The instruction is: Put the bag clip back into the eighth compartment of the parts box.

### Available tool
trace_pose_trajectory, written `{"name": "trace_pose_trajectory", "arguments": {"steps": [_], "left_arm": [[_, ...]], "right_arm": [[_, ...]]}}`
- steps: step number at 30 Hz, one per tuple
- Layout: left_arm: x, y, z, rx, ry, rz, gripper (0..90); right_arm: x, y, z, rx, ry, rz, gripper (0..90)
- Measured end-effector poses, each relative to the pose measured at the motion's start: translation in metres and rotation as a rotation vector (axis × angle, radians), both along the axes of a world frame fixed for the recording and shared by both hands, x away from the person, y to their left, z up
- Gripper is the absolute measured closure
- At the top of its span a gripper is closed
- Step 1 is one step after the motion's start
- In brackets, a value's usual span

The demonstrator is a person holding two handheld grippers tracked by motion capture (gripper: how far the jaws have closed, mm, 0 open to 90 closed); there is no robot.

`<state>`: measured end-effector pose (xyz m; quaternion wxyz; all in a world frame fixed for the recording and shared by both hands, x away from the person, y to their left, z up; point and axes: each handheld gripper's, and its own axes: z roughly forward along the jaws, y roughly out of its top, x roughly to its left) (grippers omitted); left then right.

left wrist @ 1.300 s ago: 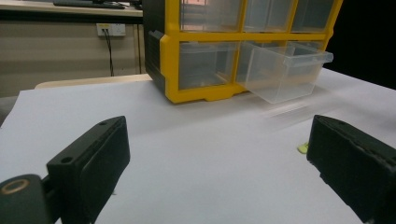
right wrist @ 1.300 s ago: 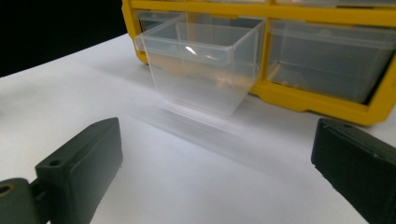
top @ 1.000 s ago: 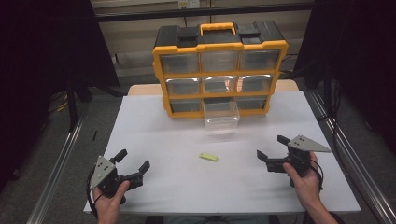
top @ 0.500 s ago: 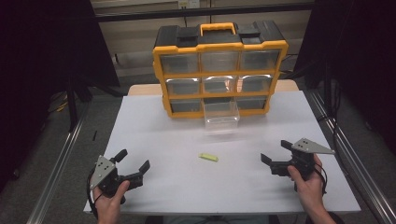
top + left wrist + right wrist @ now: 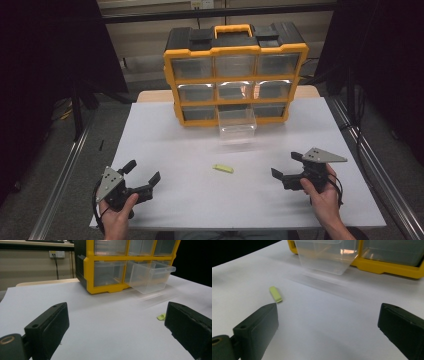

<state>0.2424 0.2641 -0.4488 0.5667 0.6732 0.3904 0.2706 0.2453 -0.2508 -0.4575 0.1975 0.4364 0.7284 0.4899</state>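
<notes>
Black hand-held gripper [image 5: 142, 173] spread, flat yellow-green chip [image 5: 222, 169], clear plastic drawer [image 5: 237, 123]

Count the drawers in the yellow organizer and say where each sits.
9, in three rows of three in the yellow organizer. Top row, middle row and the bottom left and bottom right drawers are shut; the bottom middle drawer is pulled out.

open left claw [image 5: 117, 327] faces yellow organizer [image 5: 105, 270], one drawer [image 5: 150, 276] pulled out.
</notes>
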Motion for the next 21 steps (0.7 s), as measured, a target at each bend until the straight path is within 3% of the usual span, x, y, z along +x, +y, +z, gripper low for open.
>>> {"name": "trace_pose_trajectory", "arguments": {"steps": [21], "left_arm": [[0.0,0.0,0.0,0.017,0.0,-0.01,5.7]], "right_arm": [[0.014,0.032,0.003,-0.026,0.073,0.161,3.8]]}}
